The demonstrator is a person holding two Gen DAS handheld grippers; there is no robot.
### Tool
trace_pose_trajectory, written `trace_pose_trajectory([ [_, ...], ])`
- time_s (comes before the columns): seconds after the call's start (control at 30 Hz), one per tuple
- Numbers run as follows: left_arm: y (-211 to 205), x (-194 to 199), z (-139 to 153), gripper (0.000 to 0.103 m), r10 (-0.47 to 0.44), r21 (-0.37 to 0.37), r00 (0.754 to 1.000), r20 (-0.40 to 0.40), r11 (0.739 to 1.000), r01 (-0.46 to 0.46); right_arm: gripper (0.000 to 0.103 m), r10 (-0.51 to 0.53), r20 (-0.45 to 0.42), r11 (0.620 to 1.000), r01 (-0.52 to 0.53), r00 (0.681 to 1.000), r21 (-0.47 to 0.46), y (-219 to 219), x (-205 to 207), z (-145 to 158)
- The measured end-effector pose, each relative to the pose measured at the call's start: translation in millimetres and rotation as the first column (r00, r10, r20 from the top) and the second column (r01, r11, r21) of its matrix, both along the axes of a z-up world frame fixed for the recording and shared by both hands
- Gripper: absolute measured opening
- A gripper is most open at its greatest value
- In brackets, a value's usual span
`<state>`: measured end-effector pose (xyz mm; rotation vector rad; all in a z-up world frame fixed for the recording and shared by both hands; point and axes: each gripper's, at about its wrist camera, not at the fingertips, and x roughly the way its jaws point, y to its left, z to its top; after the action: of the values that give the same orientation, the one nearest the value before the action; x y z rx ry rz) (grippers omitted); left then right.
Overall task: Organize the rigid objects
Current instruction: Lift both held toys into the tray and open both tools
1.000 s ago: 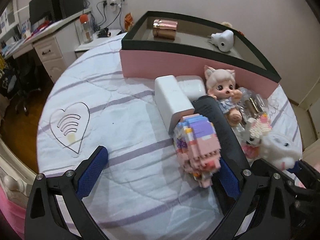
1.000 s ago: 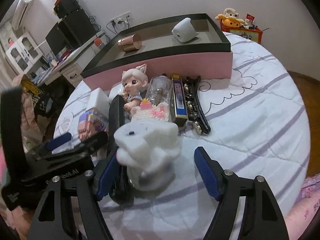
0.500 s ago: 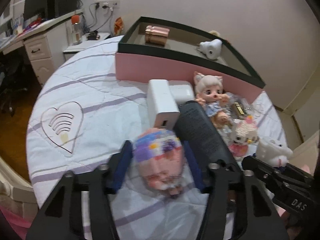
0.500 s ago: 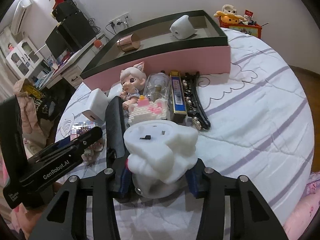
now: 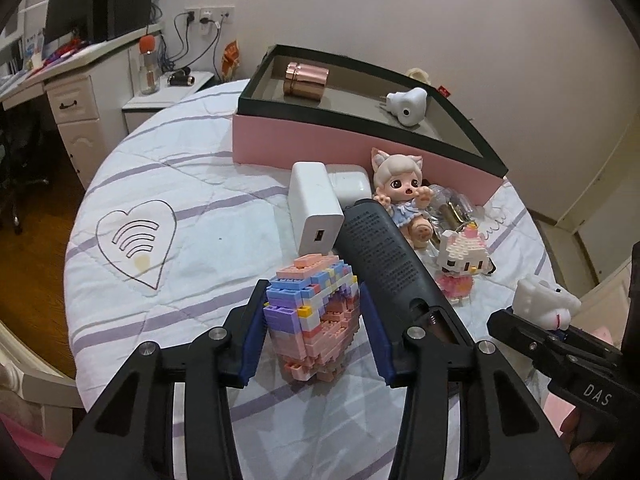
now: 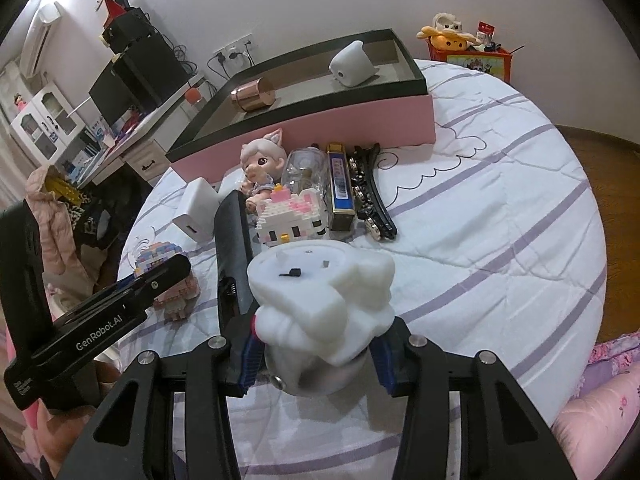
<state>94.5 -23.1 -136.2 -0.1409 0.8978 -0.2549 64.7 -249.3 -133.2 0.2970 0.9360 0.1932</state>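
Note:
My left gripper (image 5: 314, 320) has its blue pads pressed against a pastel brick figure (image 5: 310, 300), and its jaws are still closing on it. The figure hangs upright just above the white striped bedspread (image 5: 200, 240). In the right wrist view my right gripper (image 6: 316, 346) is shut on a white rabbit-shaped figure (image 6: 320, 292), held above the bed. The two grippers are side by side, each showing in the other's view. Beyond them stands a pink box with a dark rim (image 5: 360, 148) holding a copper cylinder (image 5: 306, 80) and a white device (image 5: 408, 106).
Before the box lie a white charger (image 5: 316, 208), a black remote (image 5: 384, 248), a cat-eared doll (image 5: 404, 196), a kitty brick figure (image 5: 464, 256), a clear bottle (image 6: 304, 168), a blue-gold bar (image 6: 340, 184) and a black hair clip (image 6: 370, 200). A desk (image 5: 80, 80) stands left.
Both grippers went from wide open to closed on their figures. The brick figure now stands upright between the left pads, a little higher; the rabbit sits gripped in the right.

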Motion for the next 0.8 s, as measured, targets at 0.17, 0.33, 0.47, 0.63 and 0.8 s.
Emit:
trace_pose_trajectory([
  [0.17,4,-5,10,0.045,0.001,0.013,1.000,0.021,1.000,-0.002,0.047,-0.002,0.009,1.000,0.002,1.000,-0.005,-1,-4,7],
  [0.33,11,-11,25,0.045,0.001,0.024,0.999,0.048,1.000,-0.002,0.047,0.000,0.024,1.000,0.000,1.000,-0.014,-1,-7,17],
  [0.47,16,-11,42,0.045,-0.004,0.018,0.998,0.064,1.000,0.003,0.047,0.015,0.042,1.000,-0.014,0.999,-0.020,1,-5,30],
  [0.63,20,0,77,0.045,-0.012,0.027,0.992,0.129,1.000,0.009,0.047,0.045,0.084,0.998,-0.040,0.995,-0.052,3,10,54],
  [0.8,17,28,114,0.045,-0.020,0.044,0.980,0.198,0.999,0.012,0.047,0.082,0.151,0.991,-0.064,0.985,-0.120,5,41,95],
])
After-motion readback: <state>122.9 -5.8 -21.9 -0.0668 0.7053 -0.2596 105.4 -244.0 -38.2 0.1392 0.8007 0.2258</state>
